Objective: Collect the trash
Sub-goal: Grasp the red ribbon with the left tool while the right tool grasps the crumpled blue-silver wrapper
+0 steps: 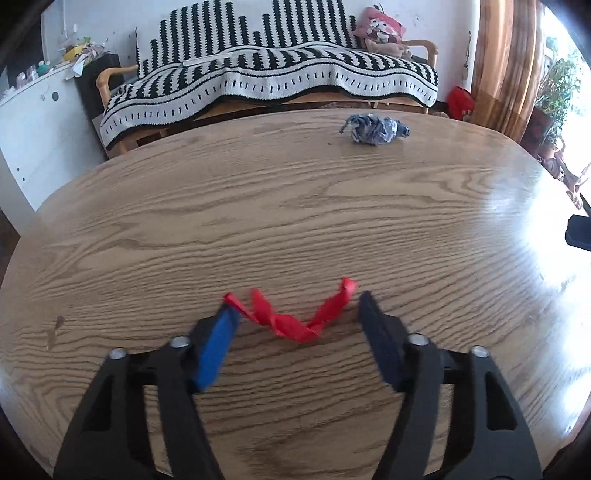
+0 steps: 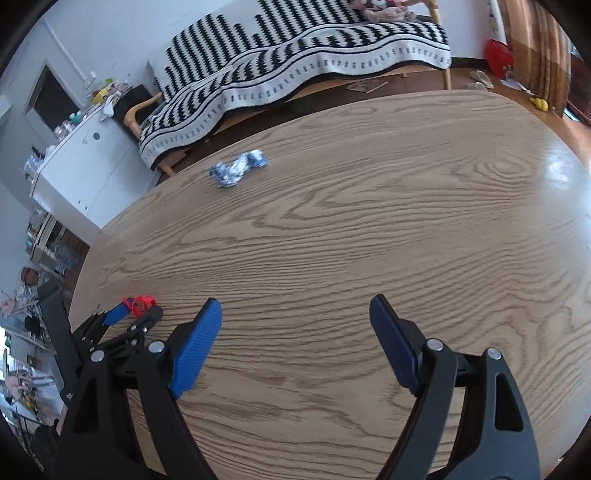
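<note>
Trash remains on my table: left gripper straddles the near red wrapper, jaws not yet clamped; right gripper gapes empty; blue-white wad waits far.

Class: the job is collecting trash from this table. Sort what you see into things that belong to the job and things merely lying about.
Job: red wrapper between the left gripper fingers; crumpled blue-and-white wrapper; right gripper, nothing between its fingers.

Lying about: striped blanket; soft toy; white cabinet.
</note>
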The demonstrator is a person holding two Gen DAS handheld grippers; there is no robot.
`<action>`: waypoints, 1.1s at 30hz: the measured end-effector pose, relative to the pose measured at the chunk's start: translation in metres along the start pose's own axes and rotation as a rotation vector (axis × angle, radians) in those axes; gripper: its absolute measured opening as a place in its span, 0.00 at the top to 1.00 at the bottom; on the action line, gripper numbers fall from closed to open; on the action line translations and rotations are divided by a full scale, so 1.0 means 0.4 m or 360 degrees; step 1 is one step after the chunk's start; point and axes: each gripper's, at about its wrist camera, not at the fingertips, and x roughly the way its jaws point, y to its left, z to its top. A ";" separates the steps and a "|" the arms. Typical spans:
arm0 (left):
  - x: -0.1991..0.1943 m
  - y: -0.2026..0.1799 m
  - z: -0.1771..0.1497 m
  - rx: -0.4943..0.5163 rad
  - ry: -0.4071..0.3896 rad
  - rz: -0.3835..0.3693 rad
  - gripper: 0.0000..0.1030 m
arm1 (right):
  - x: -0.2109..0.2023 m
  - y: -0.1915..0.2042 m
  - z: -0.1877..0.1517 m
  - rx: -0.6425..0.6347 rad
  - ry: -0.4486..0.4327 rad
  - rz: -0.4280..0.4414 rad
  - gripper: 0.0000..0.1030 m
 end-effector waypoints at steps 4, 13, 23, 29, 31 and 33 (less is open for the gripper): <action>-0.001 0.004 0.003 0.0008 -0.0010 -0.0007 0.59 | 0.034 0.044 0.005 -0.0046 0.0006 0.0019 0.23; -0.050 0.017 0.028 -0.0072 -0.0039 -0.0059 0.64 | 0.190 0.152 0.085 -0.0159 0.0022 -0.0075 0.23; -0.081 0.038 0.059 -0.0140 -0.0074 -0.0055 0.64 | 0.418 0.237 0.285 -0.0236 0.0067 -0.0251 0.22; -0.088 0.066 0.074 -0.0180 -0.0094 -0.0020 0.64 | 0.468 0.246 0.355 -0.0216 0.0066 -0.0239 0.28; -0.091 0.068 0.082 -0.0194 -0.0100 -0.0017 0.64 | 0.468 0.248 0.357 -0.0238 0.0065 -0.0218 0.45; -0.093 0.068 0.086 -0.0209 -0.0103 -0.0018 0.64 | 0.461 0.250 0.353 -0.0259 0.0077 -0.0214 0.69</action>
